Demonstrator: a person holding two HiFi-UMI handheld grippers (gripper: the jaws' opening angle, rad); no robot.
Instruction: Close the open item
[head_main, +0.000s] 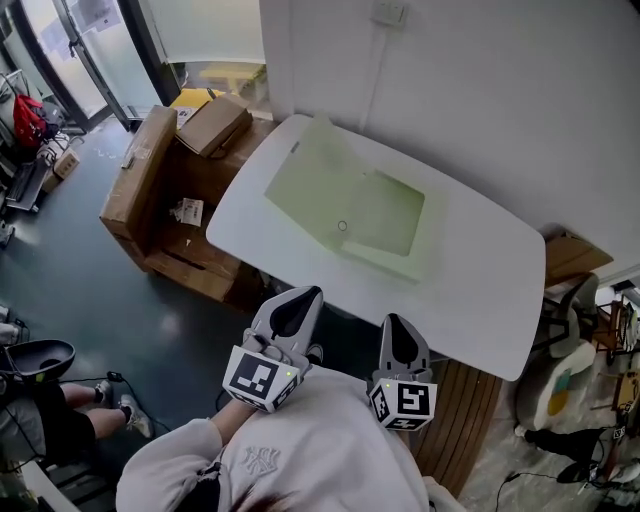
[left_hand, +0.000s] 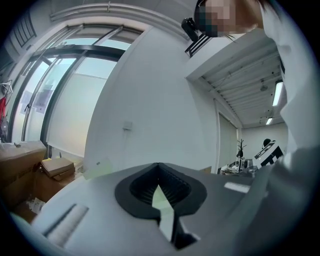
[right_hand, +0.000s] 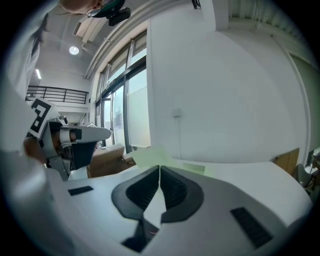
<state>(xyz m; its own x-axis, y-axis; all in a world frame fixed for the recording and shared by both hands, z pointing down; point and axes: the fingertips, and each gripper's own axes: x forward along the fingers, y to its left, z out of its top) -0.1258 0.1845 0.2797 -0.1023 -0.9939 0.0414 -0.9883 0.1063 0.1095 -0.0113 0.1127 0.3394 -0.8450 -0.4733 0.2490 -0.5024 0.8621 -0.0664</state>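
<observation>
Two claws in head view, both low in frame at 6 o'clock, close to the person's grey top (head_main: 300, 450).

Left claw (head_main: 298, 298): in its own view the tips (left_hand: 159, 167) meet, closed, with nothing between them. It sits off the tabletop's near edge.

Right claw (head_main: 397, 322): in its own view the jaws are pressed together with only a hairline slit at the tips (right_hand: 159, 169), and it is empty. It is also short of the tabletop edge, just right of the left claw. The two are apart, not touching.

Tabletop (head_main: 480, 270): white with rounded corners, set against a white wall.

Box (head_main: 385, 215): pale green and flat, lying mid-tabletop at 12 o'clock from the claws and well apart from both. It is open. The lid (head_main: 305, 175) is tilted up at the box's 10 o'clock side, towards the wall corner. The right claw's view shows the lid (right_hand: 150, 156) standing above the tabletop, straight ahead of the jaws. A small round mark on the box is too small to identify.

Surroundings: brown cartons (head_main: 140, 170) on the floor at 10 o'clock, beside the tabletop's left end. Wall socket (head_main: 390, 12) at 12 o'clock, above the box.
</observation>
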